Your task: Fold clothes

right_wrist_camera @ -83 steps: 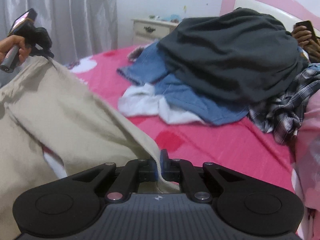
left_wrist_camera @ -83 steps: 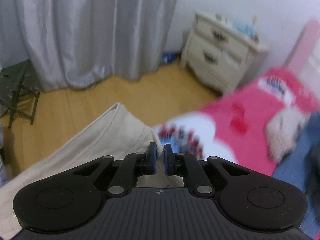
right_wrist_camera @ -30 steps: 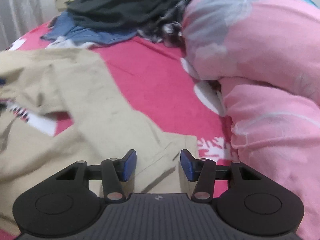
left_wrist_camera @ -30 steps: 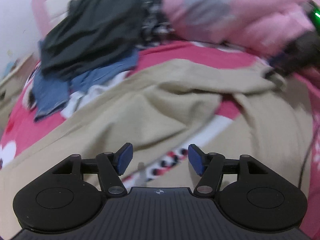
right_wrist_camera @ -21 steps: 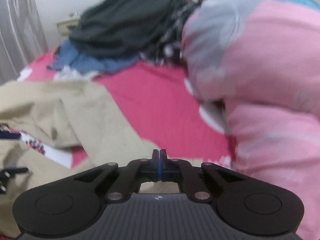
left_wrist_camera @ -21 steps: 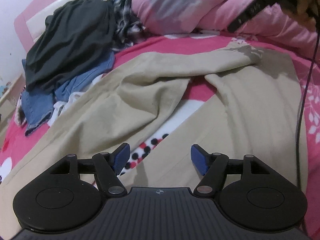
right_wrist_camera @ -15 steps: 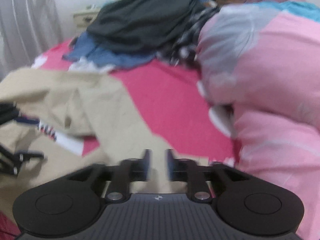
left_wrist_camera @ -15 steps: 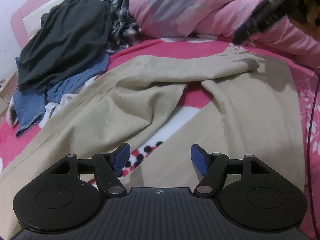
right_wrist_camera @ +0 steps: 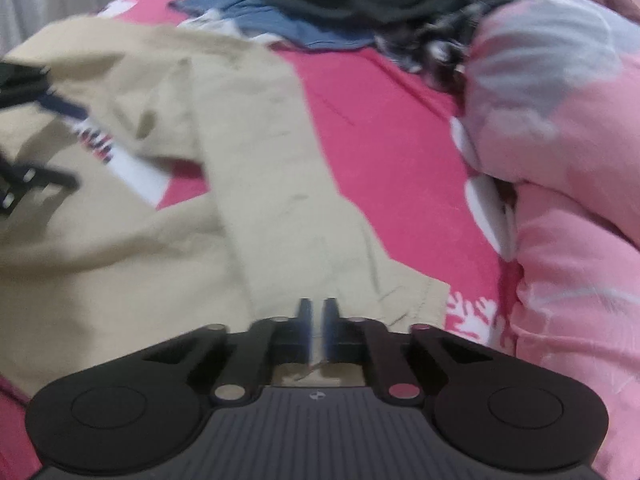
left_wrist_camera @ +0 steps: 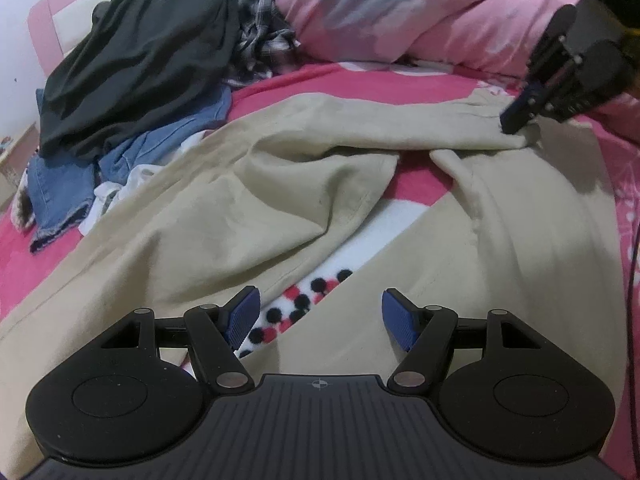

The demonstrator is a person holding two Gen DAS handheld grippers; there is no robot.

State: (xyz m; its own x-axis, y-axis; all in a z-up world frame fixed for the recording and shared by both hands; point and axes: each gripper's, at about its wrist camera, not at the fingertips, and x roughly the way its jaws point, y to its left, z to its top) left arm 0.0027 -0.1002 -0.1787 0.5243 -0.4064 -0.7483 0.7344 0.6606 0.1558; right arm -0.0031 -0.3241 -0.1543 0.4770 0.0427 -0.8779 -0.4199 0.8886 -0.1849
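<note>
— The right hand-held gripper [right_wrist_camera: 318, 322]?
— Its jaws have just been closing; now pinched on the beige trousers [left_wrist_camera: 248, 208] at one end.
— The left hand-held gripper [left_wrist_camera: 320, 316]?
— Wide, holding nothing; the trousers sprawl across the pink bed [left_wrist_camera: 352, 80] — other clothes [left_wrist_camera: 136, 52] heaped beyond.

place: home bedroom | signs: bed [left_wrist_camera: 420, 80], pink duvet [left_wrist_camera: 380, 12], clothes pile [left_wrist_camera: 140, 60]
</note>
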